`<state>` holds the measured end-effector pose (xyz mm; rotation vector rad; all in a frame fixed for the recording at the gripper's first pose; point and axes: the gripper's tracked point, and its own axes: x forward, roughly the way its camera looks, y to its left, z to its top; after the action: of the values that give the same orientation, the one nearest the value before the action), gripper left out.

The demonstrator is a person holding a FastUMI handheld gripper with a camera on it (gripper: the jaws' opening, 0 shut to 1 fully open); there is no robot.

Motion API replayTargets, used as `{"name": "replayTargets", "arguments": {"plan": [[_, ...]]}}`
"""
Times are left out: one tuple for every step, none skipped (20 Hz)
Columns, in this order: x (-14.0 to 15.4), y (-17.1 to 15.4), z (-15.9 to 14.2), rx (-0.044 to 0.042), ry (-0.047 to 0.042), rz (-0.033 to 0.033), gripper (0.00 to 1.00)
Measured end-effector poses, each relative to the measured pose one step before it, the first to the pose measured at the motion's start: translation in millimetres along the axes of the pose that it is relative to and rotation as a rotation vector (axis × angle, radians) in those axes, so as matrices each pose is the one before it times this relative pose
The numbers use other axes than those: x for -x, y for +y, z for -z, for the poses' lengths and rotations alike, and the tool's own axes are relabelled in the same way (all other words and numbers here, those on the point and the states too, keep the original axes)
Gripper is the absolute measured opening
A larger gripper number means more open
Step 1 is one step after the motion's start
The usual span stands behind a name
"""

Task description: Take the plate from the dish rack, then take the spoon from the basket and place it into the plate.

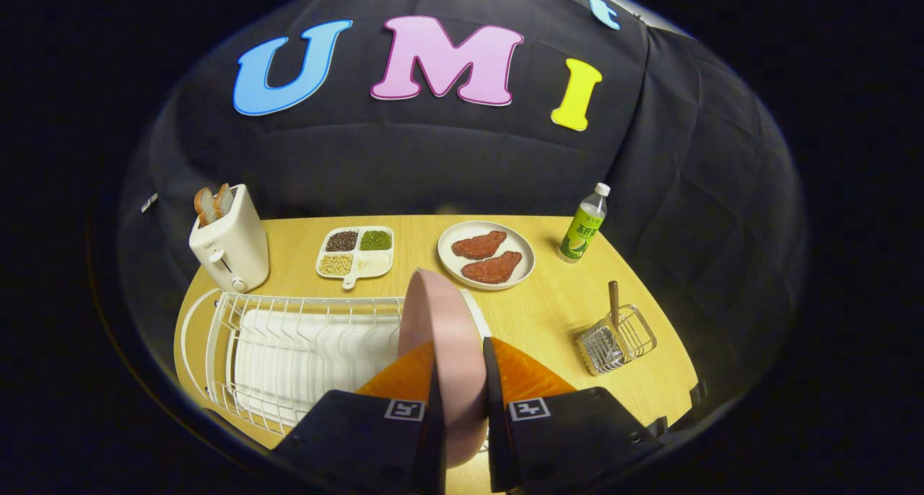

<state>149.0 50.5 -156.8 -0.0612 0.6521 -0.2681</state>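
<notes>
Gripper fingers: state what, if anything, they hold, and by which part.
The gripper holds the pink plate on edge, one finger on each face near its rim, beside the dish rack.

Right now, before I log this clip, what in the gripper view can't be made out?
- Pink plate: its lower rim is hidden between the tongs, which are shut on it.
- Spoon: only the handle rises from the wire basket; the bowl is hidden by the mesh.
- Dish rack: its near corner is covered by the tongs.
- Bottle: label too small to read.
</notes>
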Motion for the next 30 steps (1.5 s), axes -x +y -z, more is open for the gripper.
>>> {"name": "replayTargets", "arguments": {"plan": [[0.34,-1.8,-0.31,-0.01218,0.00485,0.00651,0.27],[-0.17,-2.14,-1.44,-0.01157,0.00319,0.00955,0.27],[-0.05,-3.57,-1.51,-0.00416,0.00066,0.01054,0.27],[1.12,-3.83,-2.39,-0.00028,-0.00373,0.01528,0.27],[1.46,-1.95,-7.74,0.0002,-0.0257,0.00381,0.27],[0.27,3.03,0.75,0.01407,0.00283,-0.00709,0.27],[4.35,0.14,0.6,0.01888,-0.00724,-0.00098,0.27],[0.1,1.17,0.64,0.00666,-0.00416,-0.00454,0.27],[0.32,0.47,0.48,0.00312,0.00017,-0.00602,0.27],[1.37,-0.88,-0.02,-0.00058,0.0018,-0.01048,0.27],[-0.1,-1.42,2.29,-0.0003,0.00613,-0.01196,0.27],[0.48,-2.41,1.49,-0.00279,0.00508,-0.01356,0.27],[-0.67,-1.81,1.99,-0.00839,0.01031,-0.00973,0.27],[1.04,-2.15,1.28,-0.01463,0.00884,-0.00511,0.27],[0.57,-1.16,0.1,-0.00903,0.00587,0.00435,0.27],[-0.31,0.37,-3.23,0.01088,-0.01037,0.0122,0.27],[0.42,0.57,-2.12,0.0201,-0.01058,0.01559,0.27],[1.17,2.64,-1.59,0.02015,-0.01089,0.01508,0.27],[2.33,5.47,-4.15,0.02785,-0.02213,0.00819,0.27],[3.04,2.77,-5.68,0.04166,-0.03316,0.01296,0.27],[3.5,1.96,-7.58,0.05101,-0.04183,0.01067,0.27],[2.38,3.59,-7.59,0.04322,-0.04242,0.00059,0.27],[3.61,7.63,-4.11,0.02215,-0.02474,-0.01668,0.27],[4.8,7.54,-1.68,-0.00222,-0.00507,-0.03217,0.25],[0.65,5.36,0.25,-0.01043,-0.00039,-0.02368,0.23],[-0.9,-1.16,0.13,0.00375,-0.00833,-0.01455,0.21],[0.13,0.23,6.04,0.00175,0.01095,-0.02571,0.19],[1.47,1.17,0.93,-0.00843,0.00731,-0.03094,0.16],[-0.1,-1.71,4.82,-0.01416,0.00617,-0.02067,0.15],[1.16,-4.85,3.38,-0.01749,-0.00005,-0.01592,0.14]]}}
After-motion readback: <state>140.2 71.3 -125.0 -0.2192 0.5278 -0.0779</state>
